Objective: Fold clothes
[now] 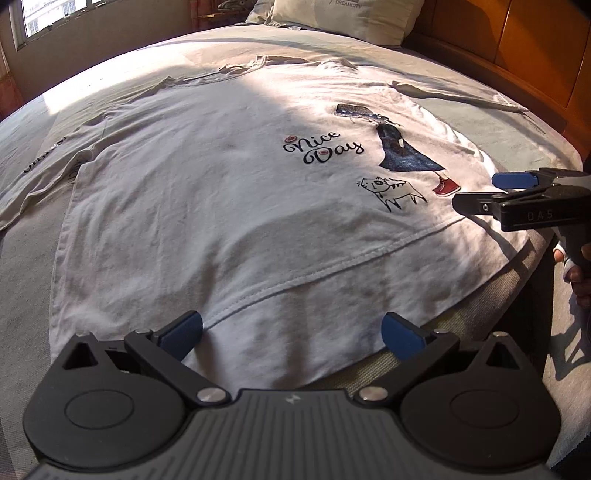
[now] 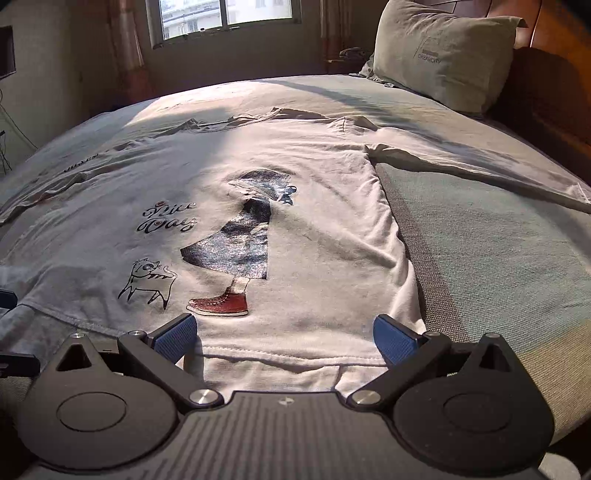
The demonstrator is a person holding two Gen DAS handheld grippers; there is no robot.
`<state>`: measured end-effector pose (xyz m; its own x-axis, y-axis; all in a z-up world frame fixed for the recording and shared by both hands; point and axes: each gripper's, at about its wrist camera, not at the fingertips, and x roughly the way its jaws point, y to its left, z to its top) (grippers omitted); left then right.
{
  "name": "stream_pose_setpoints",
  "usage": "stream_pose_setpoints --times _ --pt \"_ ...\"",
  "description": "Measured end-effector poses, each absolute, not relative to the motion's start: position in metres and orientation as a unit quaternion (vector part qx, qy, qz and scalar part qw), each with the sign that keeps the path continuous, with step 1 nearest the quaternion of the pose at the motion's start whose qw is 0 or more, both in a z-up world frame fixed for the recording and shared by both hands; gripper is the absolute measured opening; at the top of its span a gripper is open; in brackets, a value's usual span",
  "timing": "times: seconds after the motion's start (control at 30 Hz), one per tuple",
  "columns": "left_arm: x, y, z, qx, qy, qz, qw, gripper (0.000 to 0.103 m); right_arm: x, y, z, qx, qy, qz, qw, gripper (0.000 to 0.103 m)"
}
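White T-shirt point(image 1: 221, 192) is laid flat on bed point(image 2: 498, 258); left gripper point(image 1: 291, 332) and right gripper point(image 2: 286, 336) are held wide at its hem, empty.

a home bedroom: made bed point(image 2: 498, 240), pillow point(image 2: 443, 51), wooden headboard point(image 1: 535, 44), curtained window point(image 2: 225, 18)

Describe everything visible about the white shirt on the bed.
The white shirt looks like soft cotton with long sleeves. It lies spread flat, print up, on the bed, lightly wrinkled, sleeves stretched out sideways, collar at the far end. The print shows "Nice Day" lettering, a figure in a dark dress with a red shoe, and a cat. Its stitched hem lies nearest both open grippers; neither grips it.
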<state>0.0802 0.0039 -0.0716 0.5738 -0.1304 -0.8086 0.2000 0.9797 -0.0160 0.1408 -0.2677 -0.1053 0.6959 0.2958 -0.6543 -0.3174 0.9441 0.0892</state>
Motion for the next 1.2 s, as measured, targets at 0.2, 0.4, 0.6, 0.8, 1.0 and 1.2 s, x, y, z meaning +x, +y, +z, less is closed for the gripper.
stream_pose_setpoints --times 0.2,0.4,0.6,0.8,1.0,1.2 --pt "0.103 0.016 -0.069 0.024 0.462 -0.062 0.884 0.102 0.136 -0.272 -0.109 -0.007 0.332 0.174 0.927 0.103" --pt "0.099 0.019 -0.077 0.006 0.458 -0.046 0.888 0.102 0.136 -0.266 -0.11 -0.015 0.331 0.162 0.929 0.103" --pt "0.094 0.03 -0.071 -0.011 0.454 -0.065 0.888 0.102 0.136 -0.261 -0.108 -0.015 0.338 0.148 0.93 0.103" --pt "0.104 0.06 -0.049 -0.022 0.44 -0.055 0.896 0.102 0.137 -0.252 -0.098 -0.01 0.359 0.148 0.921 0.103" --pt "0.136 0.135 -0.009 -0.082 0.416 -0.028 0.905 0.102 0.153 -0.231 -0.07 0.026 0.38 0.245 0.892 0.103" --pt "0.184 0.21 0.004 -0.121 0.408 0.059 0.903 0.102 0.22 -0.156 -0.05 0.021 0.393 0.369 0.842 0.103"
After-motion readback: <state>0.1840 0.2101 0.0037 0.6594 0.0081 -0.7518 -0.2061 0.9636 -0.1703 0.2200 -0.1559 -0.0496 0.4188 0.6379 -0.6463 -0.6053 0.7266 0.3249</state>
